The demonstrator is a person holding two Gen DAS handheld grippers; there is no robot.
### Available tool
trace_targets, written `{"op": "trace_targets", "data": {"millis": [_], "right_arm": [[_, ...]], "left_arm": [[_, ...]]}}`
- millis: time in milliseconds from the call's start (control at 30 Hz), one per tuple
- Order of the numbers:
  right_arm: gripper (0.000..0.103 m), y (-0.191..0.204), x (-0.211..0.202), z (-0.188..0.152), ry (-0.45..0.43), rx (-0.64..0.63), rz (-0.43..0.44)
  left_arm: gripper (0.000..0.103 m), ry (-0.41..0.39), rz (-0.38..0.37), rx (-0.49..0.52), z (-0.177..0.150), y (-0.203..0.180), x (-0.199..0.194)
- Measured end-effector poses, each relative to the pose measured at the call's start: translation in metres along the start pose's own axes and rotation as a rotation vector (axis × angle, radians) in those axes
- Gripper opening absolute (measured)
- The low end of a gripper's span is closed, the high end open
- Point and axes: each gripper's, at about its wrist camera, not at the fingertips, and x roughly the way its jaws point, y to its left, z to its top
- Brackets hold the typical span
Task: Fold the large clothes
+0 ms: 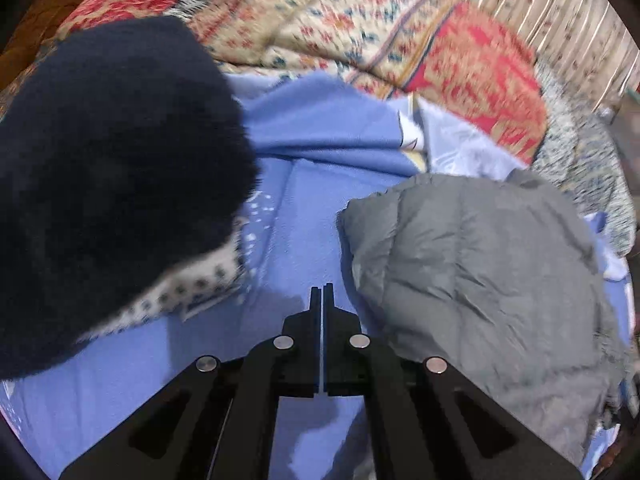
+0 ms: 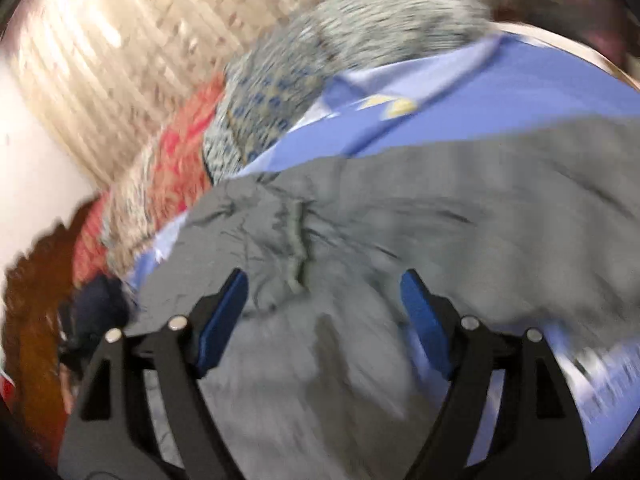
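Observation:
A grey quilted puffer jacket (image 1: 480, 272) lies bunched on a blue bedsheet (image 1: 312, 216), to the right in the left wrist view. My left gripper (image 1: 322, 292) is shut and empty, over the bare sheet just left of the jacket. In the right wrist view the same jacket (image 2: 400, 208) fills the middle, blurred by motion. My right gripper (image 2: 324, 284) is open, its blue pads on either side of a wrinkled seam of the jacket, close above the fabric.
A dark navy fluffy garment (image 1: 108, 168) lies at the left on the sheet. A red and cream patterned blanket (image 1: 360, 32) is heaped behind. A grey speckled blanket (image 2: 320, 64) lies behind the jacket. A curtain (image 2: 100, 48) hangs at the back.

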Motion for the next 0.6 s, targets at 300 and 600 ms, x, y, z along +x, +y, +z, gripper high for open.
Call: {"op": "trace_targets", "data": {"millis": [300, 600], "right_arm": [[0.07, -0.155, -0.111, -0.035, -0.228, 0.527, 0.02], [0.007, -0.197, -0.099, 0.013, -0.358, 0.698, -0.002]], "left_arm": [[0.023, 0.084, -0.114, 0.212, -0.079, -0.058, -0.02], [0.023, -0.008, 0.017, 0.516, -0.154, -0.119, 0.035]]}}
